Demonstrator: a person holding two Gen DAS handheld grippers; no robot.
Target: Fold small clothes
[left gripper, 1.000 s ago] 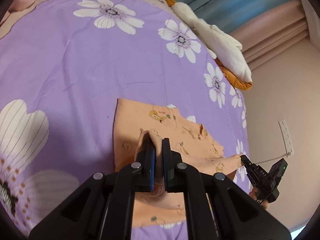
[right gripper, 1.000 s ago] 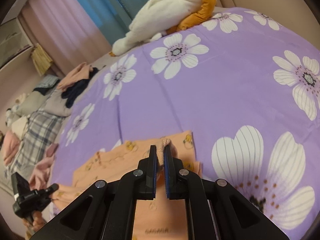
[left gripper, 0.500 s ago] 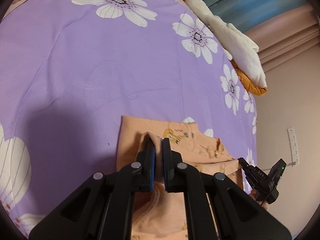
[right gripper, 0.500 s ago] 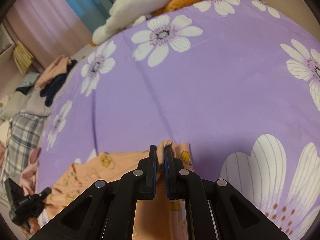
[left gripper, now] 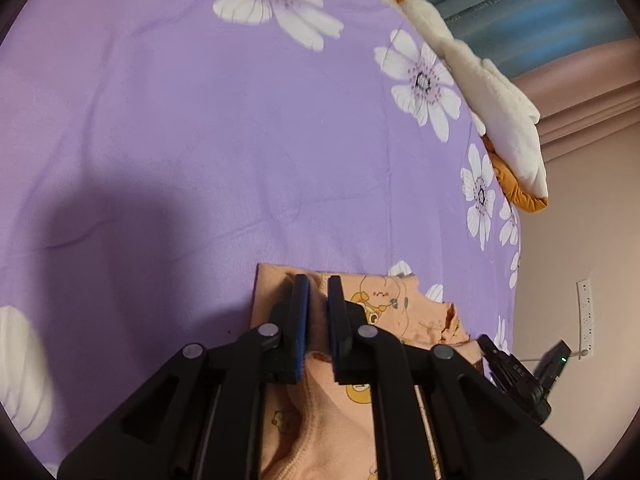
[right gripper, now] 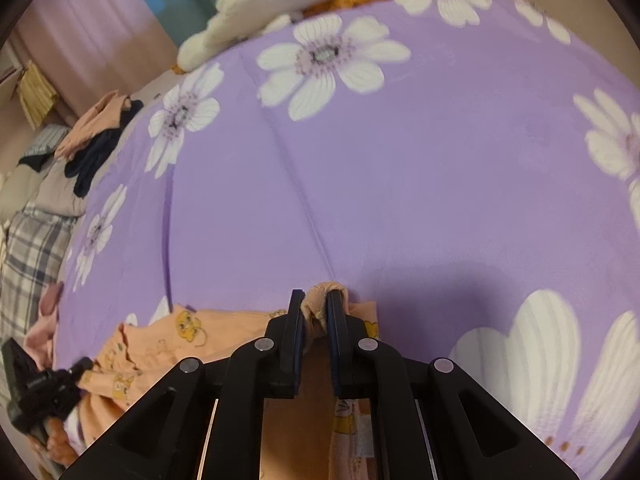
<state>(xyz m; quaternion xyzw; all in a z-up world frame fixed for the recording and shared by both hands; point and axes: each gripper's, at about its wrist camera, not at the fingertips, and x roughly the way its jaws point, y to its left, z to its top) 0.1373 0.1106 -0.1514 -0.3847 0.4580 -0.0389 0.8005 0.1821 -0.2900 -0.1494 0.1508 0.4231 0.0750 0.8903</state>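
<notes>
A peach garment [left gripper: 400, 312] printed with yellow bears lies folded on the purple flowered sheet [left gripper: 200, 140]. My left gripper [left gripper: 318, 284] rests low over its far left corner. A ridge of cloth still fills the narrow gap between its pads, and the jaws are opening. My right gripper [right gripper: 316, 298] is shut on a bunched fold of the same garment [right gripper: 180, 336] at its far right corner, close to the sheet. Each gripper also shows small at the other view's edge: the right gripper [left gripper: 516, 376] and the left gripper [right gripper: 44, 384].
A white and orange plush blanket [left gripper: 504, 120] lies along the bed's far edge by the curtains. A heap of other clothes [right gripper: 92, 140] and a plaid cloth [right gripper: 32, 248] sit off the bed's left side. A wall with a socket strip [left gripper: 585, 312] is at the right.
Both grippers have carried the garment's edge forward and down, so it now lies over the rest of the cloth near the sheet. The left jaws stand slightly wider.
</notes>
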